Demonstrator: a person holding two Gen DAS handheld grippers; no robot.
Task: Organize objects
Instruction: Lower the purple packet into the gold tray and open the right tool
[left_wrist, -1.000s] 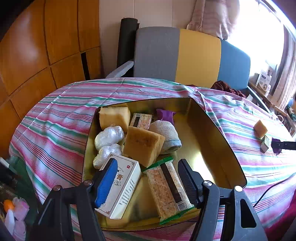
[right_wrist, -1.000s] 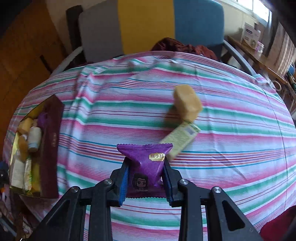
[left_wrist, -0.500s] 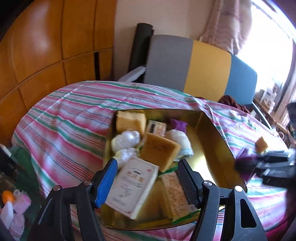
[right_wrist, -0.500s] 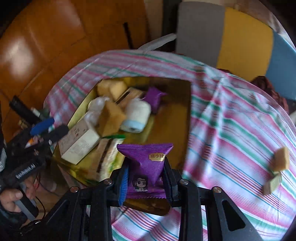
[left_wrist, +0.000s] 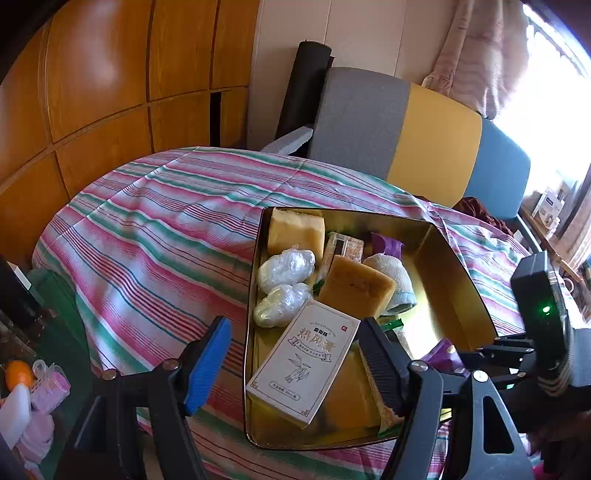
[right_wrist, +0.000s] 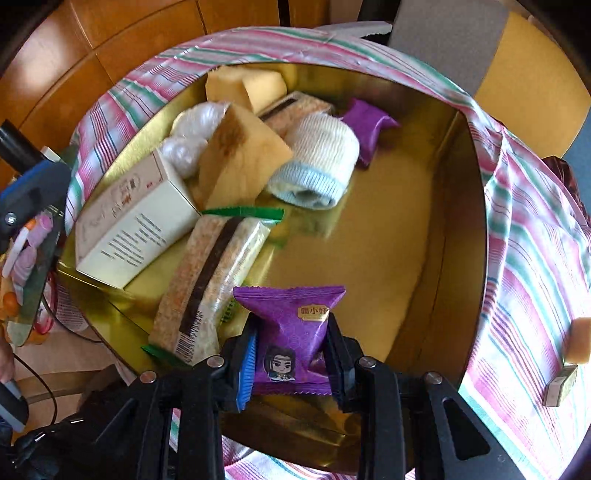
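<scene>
A gold tin (left_wrist: 454, 266) on the striped cloth holds yellow sponge blocks, wrapped white balls, a rolled sock (right_wrist: 317, 162), cracker packs (right_wrist: 210, 280), a purple packet and a white box (left_wrist: 303, 362). My left gripper (left_wrist: 295, 365) hovers at the tin's near left corner, its jaws opening. The blue pad (left_wrist: 207, 362) is outside the tin wall, clear of the white box. My right gripper (right_wrist: 291, 328) is shut on a purple snack packet (right_wrist: 291, 332), held over the tin's (right_wrist: 465, 184) bare near side. It also shows as the right gripper (left_wrist: 517, 350) at the tin's right rim.
A yellow sponge piece (right_wrist: 580, 339) and a small pack (right_wrist: 559, 384) lie on the cloth right of the tin. A grey, yellow and blue chair back (left_wrist: 399, 125) stands behind the table. Bottles and clutter (left_wrist: 18, 387) sit low on the left.
My right gripper carried the purple packet from the bare cloth across to above the tin. My left gripper slid left, and its blue pad came away from the white box.
</scene>
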